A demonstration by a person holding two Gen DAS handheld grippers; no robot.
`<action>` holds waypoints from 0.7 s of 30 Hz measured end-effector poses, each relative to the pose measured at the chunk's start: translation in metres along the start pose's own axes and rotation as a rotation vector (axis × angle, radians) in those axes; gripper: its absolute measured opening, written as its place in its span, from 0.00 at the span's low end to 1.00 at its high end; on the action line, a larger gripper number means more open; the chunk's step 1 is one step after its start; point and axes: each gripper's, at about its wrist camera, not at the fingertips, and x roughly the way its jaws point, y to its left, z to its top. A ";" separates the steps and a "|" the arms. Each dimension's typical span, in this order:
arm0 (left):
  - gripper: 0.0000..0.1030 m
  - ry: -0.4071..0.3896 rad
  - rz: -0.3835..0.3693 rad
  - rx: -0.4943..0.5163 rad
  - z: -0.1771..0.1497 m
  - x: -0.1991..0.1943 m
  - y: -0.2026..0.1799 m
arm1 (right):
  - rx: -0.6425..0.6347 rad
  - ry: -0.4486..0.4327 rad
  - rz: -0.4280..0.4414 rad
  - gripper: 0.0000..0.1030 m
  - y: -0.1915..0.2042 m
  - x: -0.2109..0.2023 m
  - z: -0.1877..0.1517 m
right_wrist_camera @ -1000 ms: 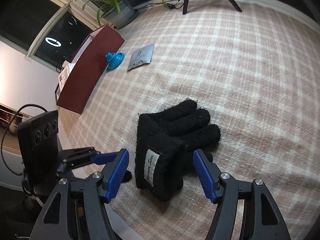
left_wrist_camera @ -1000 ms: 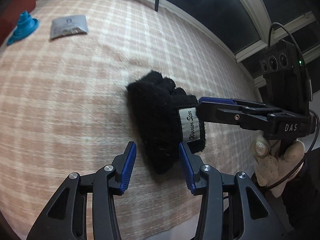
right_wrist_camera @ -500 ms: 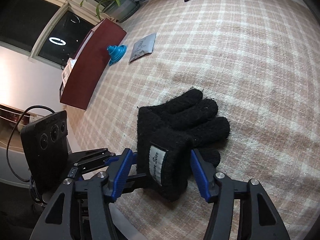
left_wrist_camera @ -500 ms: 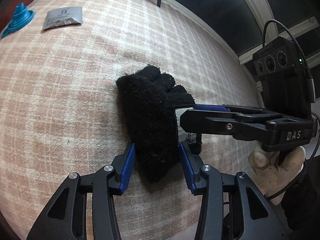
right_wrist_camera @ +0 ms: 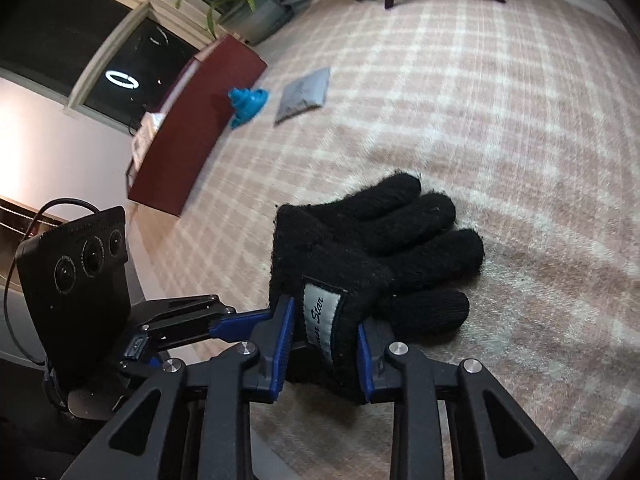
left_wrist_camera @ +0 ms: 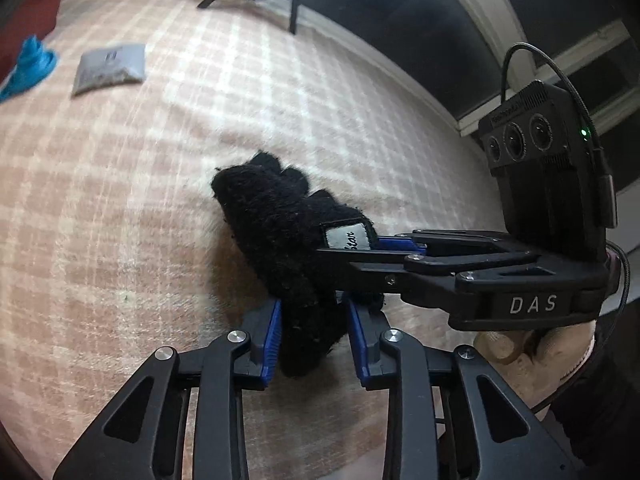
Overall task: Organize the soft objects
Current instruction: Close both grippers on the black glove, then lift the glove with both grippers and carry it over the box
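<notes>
- Pink-and-cream checked woven cloth covers the whole work surface, with a dark window and a potted plant behind; near the front edge lies a fuzzy black knitted glove, fingers pointing away.
- Left gripper, black with blue pads, has just been closing; its jaws now press the glove's cuff end from both sides, narrowed but not fully together.
- Right gripper has also just been closing, and it is clamped tight on the cuff by the white sewn label.
- Both grips sit close together on one end, so I'd expect the fingers to droop and drag if the glove is lifted.
- Thick fuzzy knit may compress and slip out of the left pads, which hold only a bulge of fabric.
- Pulling the hands apart could stretch the cuff or tug the label.
- Snagging the cloth beneath looks possible; a lift might ruck it towards the grey flat packet and blue plastic funnel, both well apart.
</notes>
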 end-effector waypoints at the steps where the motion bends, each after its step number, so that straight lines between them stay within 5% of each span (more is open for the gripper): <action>1: 0.26 -0.008 -0.004 0.010 0.001 -0.005 -0.003 | 0.003 -0.009 0.005 0.25 0.002 -0.004 0.000; 11: 0.26 -0.143 -0.048 0.091 0.021 -0.090 -0.009 | -0.060 -0.140 0.014 0.24 0.066 -0.051 0.021; 21: 0.26 -0.331 -0.019 0.099 0.043 -0.189 0.021 | -0.236 -0.222 0.021 0.24 0.178 -0.055 0.075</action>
